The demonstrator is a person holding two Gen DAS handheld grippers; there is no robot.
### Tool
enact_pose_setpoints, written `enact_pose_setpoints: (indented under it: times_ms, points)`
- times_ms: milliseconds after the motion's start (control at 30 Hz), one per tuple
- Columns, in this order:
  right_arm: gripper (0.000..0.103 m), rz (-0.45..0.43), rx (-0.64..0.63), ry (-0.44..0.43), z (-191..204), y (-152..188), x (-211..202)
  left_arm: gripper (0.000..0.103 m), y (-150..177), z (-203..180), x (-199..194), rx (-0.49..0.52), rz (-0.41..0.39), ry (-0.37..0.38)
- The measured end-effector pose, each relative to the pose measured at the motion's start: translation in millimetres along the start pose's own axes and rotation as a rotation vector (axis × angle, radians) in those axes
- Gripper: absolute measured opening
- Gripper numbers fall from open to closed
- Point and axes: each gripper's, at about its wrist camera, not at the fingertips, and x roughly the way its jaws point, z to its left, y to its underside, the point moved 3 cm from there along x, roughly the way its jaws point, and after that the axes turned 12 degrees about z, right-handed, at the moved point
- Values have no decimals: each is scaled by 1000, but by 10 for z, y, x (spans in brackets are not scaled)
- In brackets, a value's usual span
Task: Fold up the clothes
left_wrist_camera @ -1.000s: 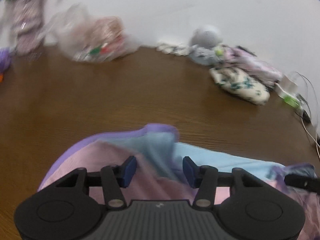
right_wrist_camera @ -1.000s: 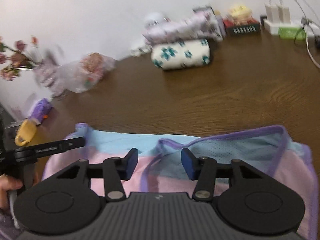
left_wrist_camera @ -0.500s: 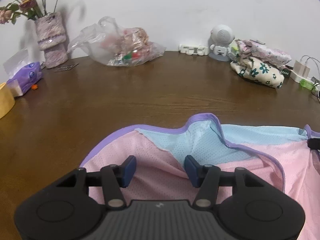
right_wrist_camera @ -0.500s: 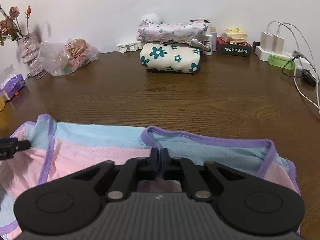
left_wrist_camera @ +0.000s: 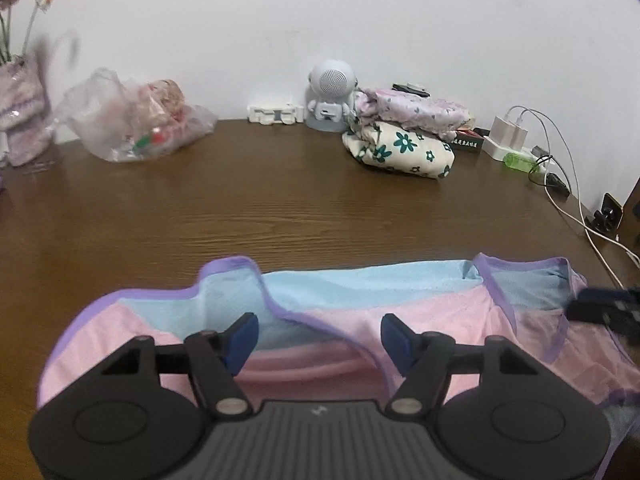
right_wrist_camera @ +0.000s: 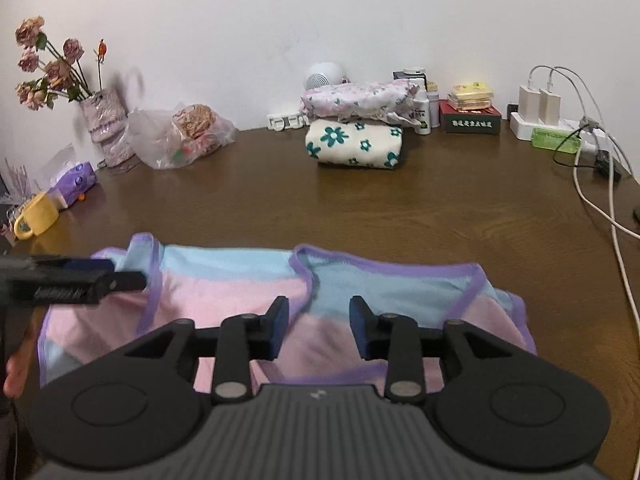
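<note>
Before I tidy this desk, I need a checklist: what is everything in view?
Garment: one, pink, blue, purple trim, table front.
Folded clothes: two, floral, stacked at back.
Plastic bag: one, clear, back left.
Vase: one, dried roses, left.
Speaker: one, grey, by wall.
Chargers: two, white, back right.
Mug: one, yellow, left edge.
Table: brown wood.
Left gripper: open.
Right gripper: open.

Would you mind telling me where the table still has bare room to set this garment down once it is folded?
The widest bare stretch of table runs between the pink and blue garment and the folded floral stack. Another lies in front of the plastic bag. The back wall edge is crowded, and the right edge carries chargers and trailing cables.
</note>
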Motion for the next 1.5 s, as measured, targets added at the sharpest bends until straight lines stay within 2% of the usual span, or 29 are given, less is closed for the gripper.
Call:
enact_pose_setpoints:
  times_ms: [133, 200, 233, 267, 333, 500, 600, 667, 700, 733, 767, 833, 933, 1033, 1100, 1133, 1167, 1200, 1233, 1267, 1300, 1367, 1400, 1467, 1500]
  points:
    - [40, -16, 55, 15, -250, 21, -99, 67, -176, 92, 160, -35, 42, -7]
    - [40, -10, 103, -11, -354, -17, -73, 58, -242, 145, 254, -66, 56, -11]
    - [40, 1, 110, -28, -361, -19, -45, 43, -275, 172, 302, -82, 63, -13]
    - [40, 12, 116, -45, -367, -22, -17, 24, -286, 187, 342, -92, 66, -5]
    - [40, 29, 99, -58, -292, -17, 60, 5, -272, 208, 388, -108, 45, 4]
    - [40, 69, 39, -78, -50, 4, 265, 5, -255, 266, 458, -139, -15, -14]
    - [38, 93, 3, -90, 94, 17, 387, 14, -244, 385, 433, -216, -40, -75]
    - [34, 109, -21, -98, 190, 25, 468, 28, -202, 450, 342, -257, -27, -95]
    - [35, 115, -37, -81, 226, 50, 447, 32, -165, 443, 261, -256, -22, -79]
    - [35, 108, -54, -72, 230, 92, 359, 44, -119, 416, 161, -243, -17, -50]
    - [39, 95, -71, -77, 220, 137, 254, 58, -54, 389, 44, -225, -19, -10]
    - [43, 68, -103, -87, 201, 227, 45, 68, 142, 299, -166, -180, -32, 63]
    - [43, 64, -71, -74, 116, 340, -107, 66, 446, 94, -258, -122, -12, 150]
    - [43, 76, -73, -82, 175, 390, -73, 43, 567, -45, -163, -101, 27, 178]
    - [42, 78, -100, -89, 267, 398, -5, 34, 570, -28, -103, -134, 31, 163]
    - [41, 75, -118, -87, 323, 393, 39, 20, 571, -14, -76, -152, 32, 154]
    - [38, 72, -134, -78, 369, 386, 87, 2, 572, 1, -49, -171, 32, 145]
    - [31, 70, -147, -64, 408, 378, 139, 0, 584, 12, -57, -180, 26, 138]
    - [17, 58, -143, -42, 412, 370, 162, 1, 602, 21, -84, -185, 18, 132]
    - [9, 40, -127, -15, 395, 364, 167, 1, 619, 31, -111, -190, 9, 126]
    - [6, 21, -111, 12, 377, 358, 172, 1, 637, 40, -138, -195, 0, 120]
    - [6, -9, -50, 13, 259, 333, 119, 1, 673, 58, -192, -204, -17, 108]
    - [9, -24, -15, 8, 185, 316, 68, 4, 691, 67, -219, -209, -25, 102]
    - [19, -46, 33, -3, 71, 297, -51, 24, 726, 86, -274, -218, -42, 89]
    - [42, -48, 31, -8, 54, 307, -128, 28, 744, 95, -301, -223, -51, 83]
